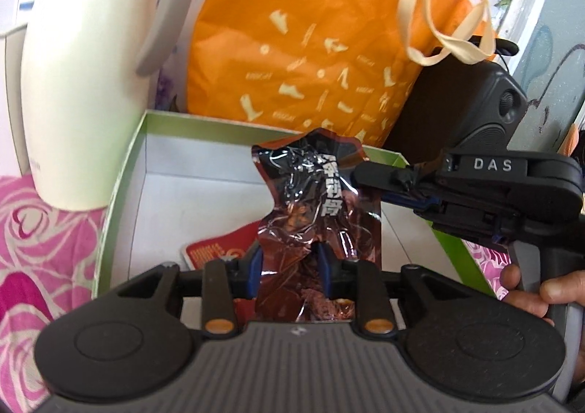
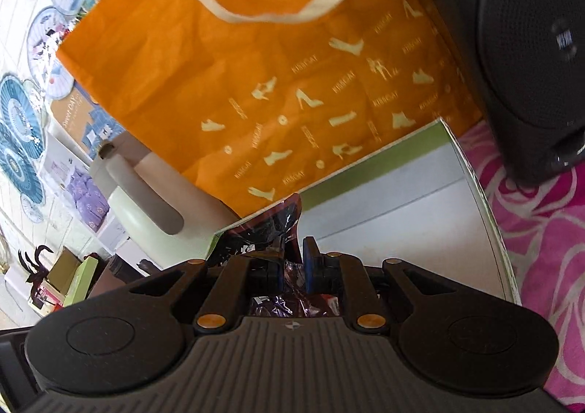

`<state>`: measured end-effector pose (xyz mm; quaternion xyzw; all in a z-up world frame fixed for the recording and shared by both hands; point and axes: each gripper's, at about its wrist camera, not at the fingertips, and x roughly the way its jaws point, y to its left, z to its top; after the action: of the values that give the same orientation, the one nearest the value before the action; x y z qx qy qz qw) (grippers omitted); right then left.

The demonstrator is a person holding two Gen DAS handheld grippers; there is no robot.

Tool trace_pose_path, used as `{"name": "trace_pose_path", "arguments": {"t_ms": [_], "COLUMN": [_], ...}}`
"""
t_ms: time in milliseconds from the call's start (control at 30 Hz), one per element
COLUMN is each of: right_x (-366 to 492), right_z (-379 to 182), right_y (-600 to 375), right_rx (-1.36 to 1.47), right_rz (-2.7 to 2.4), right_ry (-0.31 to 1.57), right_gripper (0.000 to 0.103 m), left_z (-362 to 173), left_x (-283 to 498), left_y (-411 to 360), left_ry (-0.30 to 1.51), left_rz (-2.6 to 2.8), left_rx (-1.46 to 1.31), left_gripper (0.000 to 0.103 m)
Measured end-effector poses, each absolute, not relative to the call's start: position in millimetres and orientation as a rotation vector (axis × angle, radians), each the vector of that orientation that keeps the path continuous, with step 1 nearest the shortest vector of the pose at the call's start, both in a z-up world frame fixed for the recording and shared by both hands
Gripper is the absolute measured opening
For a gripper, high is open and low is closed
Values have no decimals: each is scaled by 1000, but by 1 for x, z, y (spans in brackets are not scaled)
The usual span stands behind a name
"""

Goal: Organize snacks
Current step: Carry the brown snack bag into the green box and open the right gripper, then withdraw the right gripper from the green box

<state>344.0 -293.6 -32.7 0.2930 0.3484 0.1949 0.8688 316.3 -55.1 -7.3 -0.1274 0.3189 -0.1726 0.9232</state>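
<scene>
A dark red-brown snack packet [image 1: 310,193] with white lettering hangs upright over a white box with a green rim [image 1: 124,171]. The packet's lower part sits between the blue pads of my left gripper [image 1: 290,259], which stand apart and do not press on it. From the right, my right gripper [image 1: 360,171] is shut on the packet's upper edge. In the right wrist view the packet [image 2: 278,222] is pinched between the pads of the right gripper [image 2: 292,259], above the box [image 2: 384,146]. A red packet [image 1: 215,248] lies flat in the box.
An orange bag with cream handles [image 1: 292,29] [image 2: 219,65] leans behind the box. A cream jug [image 1: 84,65] [image 2: 146,201] stands at the left and a black speaker [image 1: 475,102] [image 2: 530,47] at the right. Pink floral cloth [image 1: 44,248] covers the surface. A hand [image 1: 530,288] holds the right gripper.
</scene>
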Motion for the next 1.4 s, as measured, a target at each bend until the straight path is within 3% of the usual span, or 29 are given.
{"name": "trace_pose_path", "arguments": {"t_ms": [200, 567, 933, 1133, 1200, 1300, 1333, 1400], "right_x": [343, 315, 200, 118, 98, 73, 66, 56], "right_z": [-39, -33, -6, -6, -6, -8, -9, -13], "right_y": [-300, -310, -321, -324, -320, -311, -308, -303], "right_rx": [637, 628, 628, 565, 500, 396, 371, 344], "right_rz": [394, 420, 577, 595, 577, 534, 520, 500], "right_ry": [741, 727, 655, 632, 626, 607, 602, 582], "right_gripper": [27, 27, 32, 54, 77, 99, 101, 103], "left_z": [-4, 13, 17, -5, -12, -24, -27, -33], "left_x": [307, 258, 140, 84, 70, 58, 56, 55], "left_y": [-47, -28, -3, -5, -6, -3, -1, 4], "left_ry": [625, 540, 468, 481, 485, 505, 518, 533], "left_rz": [-313, -252, -199, -190, -174, -133, -123, -102], "left_rx": [-234, -169, -158, -153, -129, -119, -126, -147], "left_gripper": [32, 40, 57, 64, 68, 78, 84, 87]}}
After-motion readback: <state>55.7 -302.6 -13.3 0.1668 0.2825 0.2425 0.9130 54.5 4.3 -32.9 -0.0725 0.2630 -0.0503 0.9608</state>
